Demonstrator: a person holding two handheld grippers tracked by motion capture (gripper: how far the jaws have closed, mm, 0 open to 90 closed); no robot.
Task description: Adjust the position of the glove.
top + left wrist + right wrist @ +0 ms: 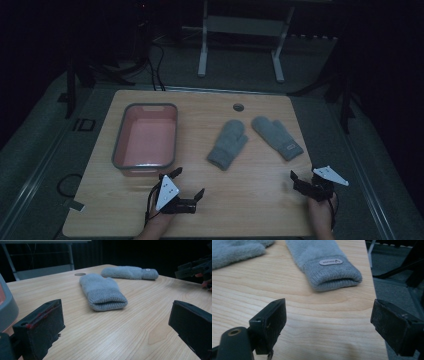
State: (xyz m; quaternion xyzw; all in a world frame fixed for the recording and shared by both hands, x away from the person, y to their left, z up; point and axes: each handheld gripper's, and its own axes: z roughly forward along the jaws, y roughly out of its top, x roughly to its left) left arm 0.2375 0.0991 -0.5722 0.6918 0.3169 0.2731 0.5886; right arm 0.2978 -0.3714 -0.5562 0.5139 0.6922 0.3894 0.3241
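High view: my two tools sit at the near edge of the tabletop, left tool just in front of the pink tub, right tool near the right corner.
Left tool state: jaws wide, nothing btwn them; in the left gripper view the near mitten lies ahead, cuff mouth facing me.
Right tool state: jaws wide too, empty; in the right gripper view the labelled mitten is just ahead, cuff twd me, close to the table's right edge.
Mittens: both flat mid-tabletop, near mitten and labelled mitten side by side, tips almost meeting, cuffs splayed apart; both well apart from the tub.
Likely job: pick the mittens up & drop them in the tub, nothing started yet.
Risk 1: soft knit, so a shallow pinch may grab only the top layer & it slips out on the lift.
Risk 2: labelled mitten lies by the edge; a push w/ one jaw could shove it off.
Risk 3: coming in too low, jaw tips catch the wood.
Hand pose: both forearms enter from the bottom, wrists low; left tool angled right twd the mittens, right tool angled left.
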